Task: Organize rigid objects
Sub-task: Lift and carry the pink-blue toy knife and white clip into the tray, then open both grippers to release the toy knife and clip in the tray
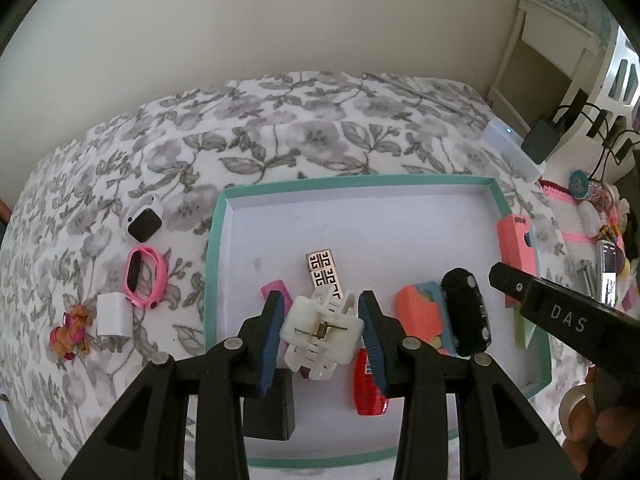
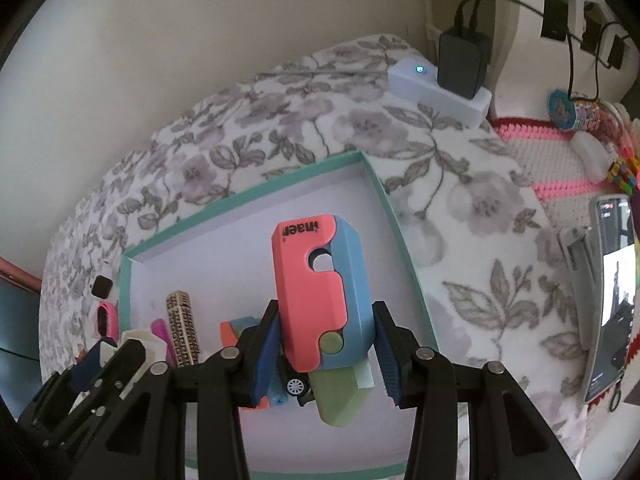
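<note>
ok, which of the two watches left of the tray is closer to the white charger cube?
The pink-banded watch; it nearly touches the white charger cube. The white-cased watch lies farther back.

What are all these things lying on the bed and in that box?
box: 1, teal rim, white inside, on floral bedspread
clip: 1, white, in left gripper
folding toy: 1, pink and blue, in right gripper
toy car: 1, black, in box
patterned bar: 1, gold and black, in box
red item: 1, in box
pink band: 1, left of box
smartwatch: 1, white, left of box
white plug: 1, left of box
toy figure: 1, orange and pink
left gripper: black, blue pads
right gripper: same
</note>
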The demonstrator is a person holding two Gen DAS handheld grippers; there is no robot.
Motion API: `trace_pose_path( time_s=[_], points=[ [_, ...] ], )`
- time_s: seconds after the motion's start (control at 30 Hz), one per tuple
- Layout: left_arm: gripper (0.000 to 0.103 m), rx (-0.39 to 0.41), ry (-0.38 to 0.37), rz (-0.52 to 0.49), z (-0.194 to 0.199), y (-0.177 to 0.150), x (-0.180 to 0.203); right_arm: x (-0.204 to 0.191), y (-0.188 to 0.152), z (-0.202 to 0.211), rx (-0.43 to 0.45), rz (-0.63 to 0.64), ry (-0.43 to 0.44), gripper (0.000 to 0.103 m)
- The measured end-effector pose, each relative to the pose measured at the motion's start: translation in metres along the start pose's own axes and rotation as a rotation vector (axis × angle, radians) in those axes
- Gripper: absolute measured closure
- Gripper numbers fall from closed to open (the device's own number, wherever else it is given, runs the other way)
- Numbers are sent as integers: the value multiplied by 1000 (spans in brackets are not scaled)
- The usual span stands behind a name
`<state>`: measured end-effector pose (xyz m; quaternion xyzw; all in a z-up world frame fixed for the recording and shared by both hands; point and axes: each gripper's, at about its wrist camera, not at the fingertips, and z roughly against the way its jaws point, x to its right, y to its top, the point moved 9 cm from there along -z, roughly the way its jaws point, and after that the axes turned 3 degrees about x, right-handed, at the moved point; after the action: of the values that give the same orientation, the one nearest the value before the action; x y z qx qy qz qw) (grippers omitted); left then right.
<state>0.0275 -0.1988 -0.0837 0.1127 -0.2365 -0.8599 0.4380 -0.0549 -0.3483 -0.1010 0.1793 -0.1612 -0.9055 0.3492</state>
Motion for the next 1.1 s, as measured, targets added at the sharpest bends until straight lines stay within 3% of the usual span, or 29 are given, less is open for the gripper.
trace_pose_path(
  time_s=[0.6, 0.73, 1.1],
  points=[
    [63, -47, 17, 12, -12, -7, -8, 2, -13, -20, -65, 12, -14, 56],
    [56, -47, 16, 23, -10, -6, -11, 2, -13, -19, -64, 20, -32, 55],
    [51, 16, 23, 91, 10, 9, -32, -10, 9, 20, 40, 53, -21, 52]
  ],
)
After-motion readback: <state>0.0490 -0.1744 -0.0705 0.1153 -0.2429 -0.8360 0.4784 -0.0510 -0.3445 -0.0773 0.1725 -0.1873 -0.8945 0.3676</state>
